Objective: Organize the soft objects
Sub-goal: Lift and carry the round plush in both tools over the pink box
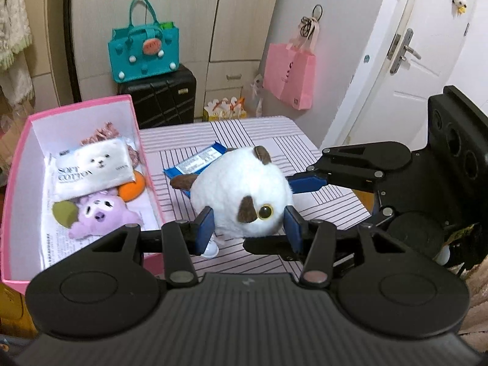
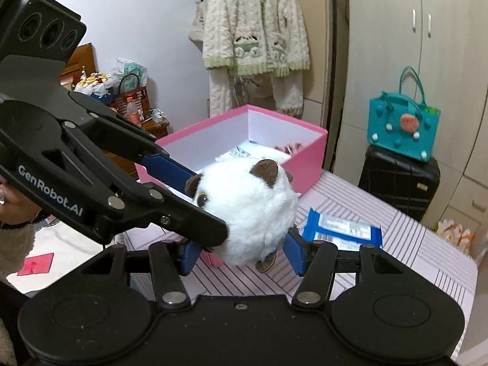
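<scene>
**Plush toy held by two grippers above table**

Left wrist view: left gripper (image 1: 248,228), jaws part open, blue pads pressing both flanks of white plush toy (image 1: 241,189); pink box (image 1: 143,152) at 9 o'clock, table (image 1: 268,134) beneath.

Right wrist view: right gripper (image 2: 241,251) likewise clamps the toy, box at 12 o'clock.

Risk, judged: soft fur compresses; uneven pull between grippers may slip it short of the box.

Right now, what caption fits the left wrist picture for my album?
Both grippers, left and right, hold a white plush beside the pink box.
</scene>
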